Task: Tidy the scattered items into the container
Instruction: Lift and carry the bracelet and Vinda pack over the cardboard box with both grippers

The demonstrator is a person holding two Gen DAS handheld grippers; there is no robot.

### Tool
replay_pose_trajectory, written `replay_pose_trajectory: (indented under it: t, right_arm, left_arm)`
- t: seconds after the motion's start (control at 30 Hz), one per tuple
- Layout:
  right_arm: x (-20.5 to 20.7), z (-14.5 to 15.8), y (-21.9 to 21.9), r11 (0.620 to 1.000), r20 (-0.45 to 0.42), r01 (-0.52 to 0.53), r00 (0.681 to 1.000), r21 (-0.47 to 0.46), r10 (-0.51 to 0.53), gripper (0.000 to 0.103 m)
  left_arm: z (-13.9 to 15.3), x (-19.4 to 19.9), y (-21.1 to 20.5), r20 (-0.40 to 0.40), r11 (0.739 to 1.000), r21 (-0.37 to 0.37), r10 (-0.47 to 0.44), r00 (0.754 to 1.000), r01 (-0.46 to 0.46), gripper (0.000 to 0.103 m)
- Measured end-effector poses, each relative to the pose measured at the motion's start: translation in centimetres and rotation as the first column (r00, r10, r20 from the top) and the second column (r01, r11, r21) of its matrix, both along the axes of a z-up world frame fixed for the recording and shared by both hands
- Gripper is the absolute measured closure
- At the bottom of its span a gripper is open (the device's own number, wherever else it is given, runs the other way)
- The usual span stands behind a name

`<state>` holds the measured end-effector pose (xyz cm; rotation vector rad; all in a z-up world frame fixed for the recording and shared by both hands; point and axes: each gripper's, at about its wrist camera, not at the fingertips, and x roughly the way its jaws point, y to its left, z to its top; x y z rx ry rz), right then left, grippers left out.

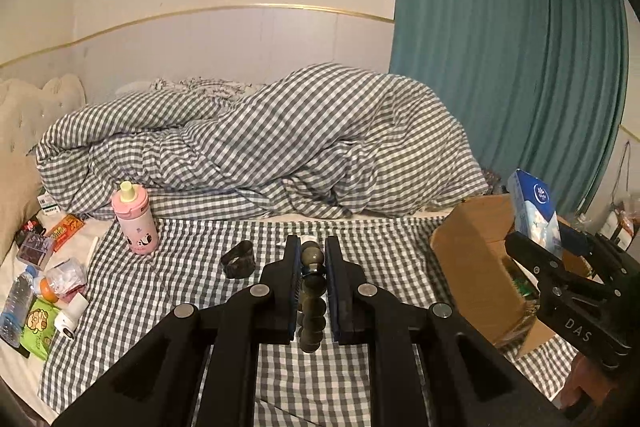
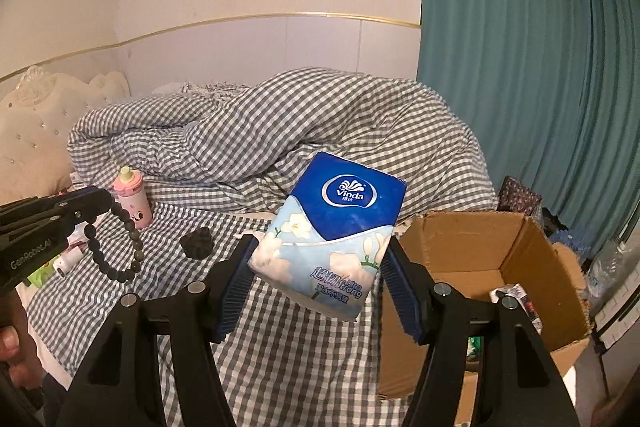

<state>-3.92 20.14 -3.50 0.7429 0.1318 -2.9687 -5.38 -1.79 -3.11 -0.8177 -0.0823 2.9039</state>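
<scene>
My left gripper [image 1: 313,247] is shut on a string of dark round beads [image 1: 312,279] that runs back between its pads. In the right wrist view this bracelet [image 2: 120,247] hangs as a loop from the left gripper [image 2: 100,202], above the checked sheet. My right gripper [image 2: 320,243] is shut on a blue and white Vinda tissue pack [image 2: 332,227], tilted and held in the air just left of the open cardboard box [image 2: 480,239]. The left wrist view shows the right gripper [image 1: 548,239] with the pack [image 1: 536,215] over the box [image 1: 472,259], which holds several items.
On the bed stand a pink bottle [image 1: 134,223] and a small black object [image 1: 239,261]. Further left lie a water bottle [image 1: 16,303], a green packet [image 1: 38,327], a white cylinder [image 1: 72,315] and an orange packet [image 1: 66,229]. A bunched checked duvet [image 1: 260,143] lies behind; a teal curtain [image 1: 500,67] hangs right.
</scene>
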Motion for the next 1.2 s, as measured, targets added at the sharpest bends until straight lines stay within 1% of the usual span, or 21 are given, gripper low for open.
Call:
replay_pose_trajectory:
  t: [0.53,0.9,1.2]
  right_arm:
    - [3.6,2.1,3.7,0.998,-0.045,0.057,0.997,-0.008,-0.057,0.041]
    - [4.6,2.7,7.4,0.992,-0.055,0.124,0.991,-0.007,-0.124,0.041]
    - [6.0,3.4,11.8,0.981,-0.062,0.196,0.979,-0.002,-0.196,0.041]
  left_arm:
    - [1.8,2.3,4.0,-0.039,0.999,-0.01,-0.043,0.998,0.042,0.092]
    - [2.2,2.0,6.7,-0.048,0.996,0.002,-0.088,0.995,0.089,0.092]
    - [2.8,1.6,11.0,-0.061,0.987,0.012,-0.161,0.985,0.162,0.092]
